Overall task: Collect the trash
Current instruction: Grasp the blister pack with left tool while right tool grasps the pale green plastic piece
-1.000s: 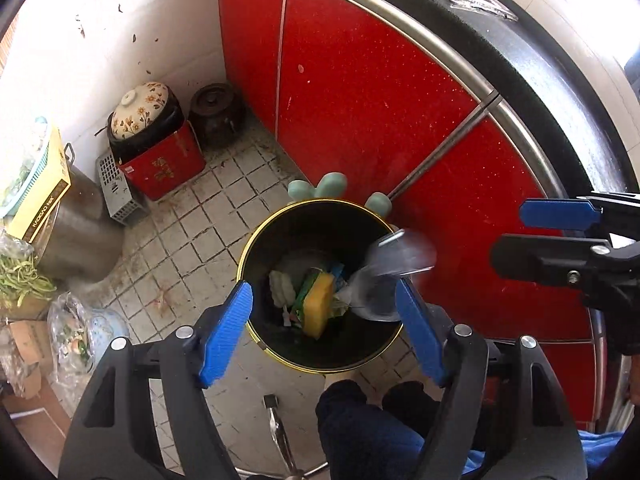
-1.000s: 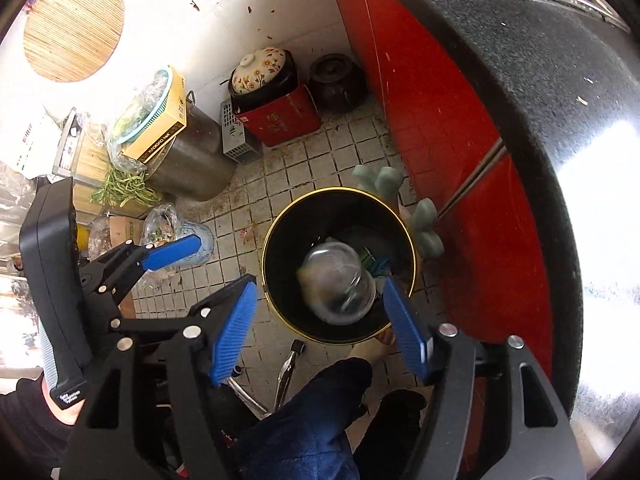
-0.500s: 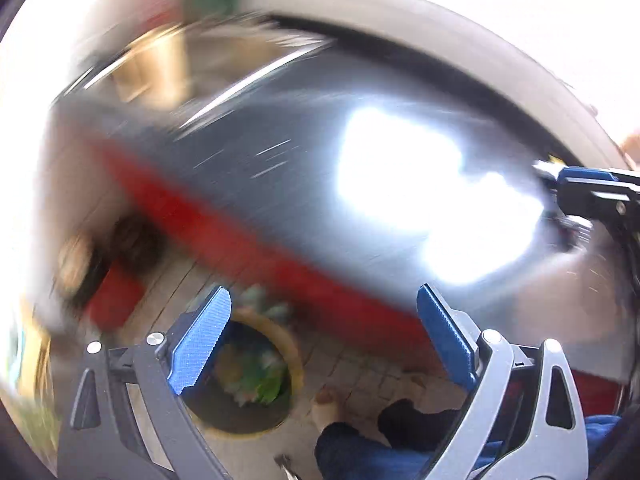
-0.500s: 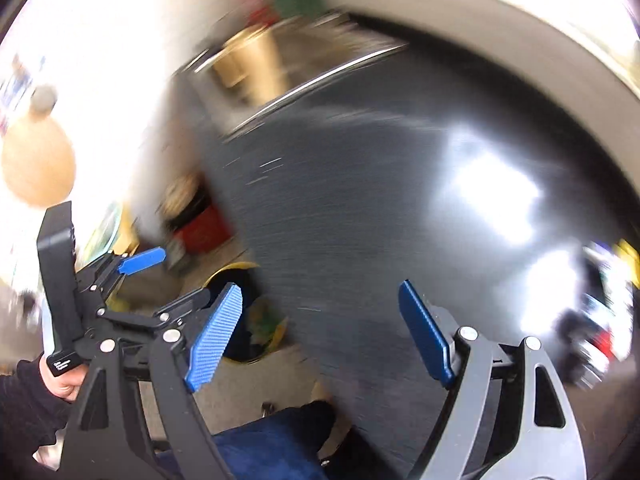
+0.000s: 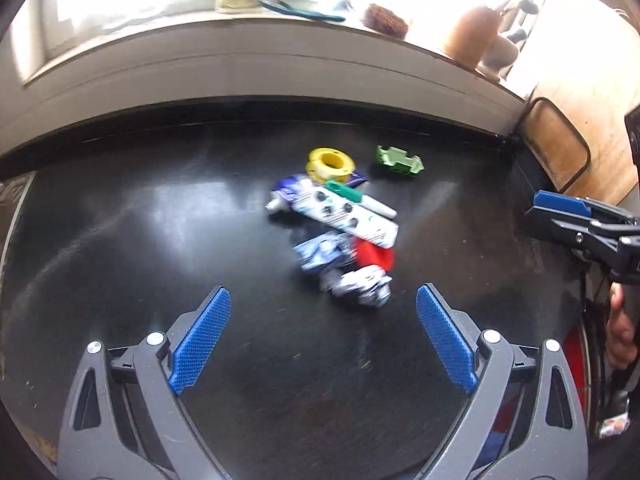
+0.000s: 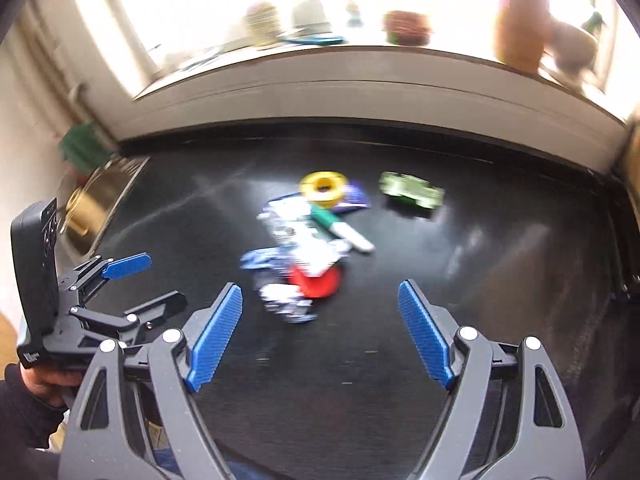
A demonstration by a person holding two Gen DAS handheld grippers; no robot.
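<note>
Trash pile [image 5: 340, 236] lay on black counter [image 5: 160, 240], ahead of both grippers.
Left gripper [image 5: 322, 340] and right gripper [image 6: 320, 330] gaped wide, holding nothing. Beyond them: white box [image 5: 344, 216], crumpled wrapper [image 5: 360, 286], red lid [image 5: 374, 258], yellow tape roll [image 5: 331, 165], green marker [image 5: 360, 199].

From my right wrist view, the trash pile [image 6: 304, 252] on the bench [image 6: 500, 280] smears with motion blur; I cannot read its wrappers. The far windowsill [image 6: 320, 40] items wash out in glare.
</note>
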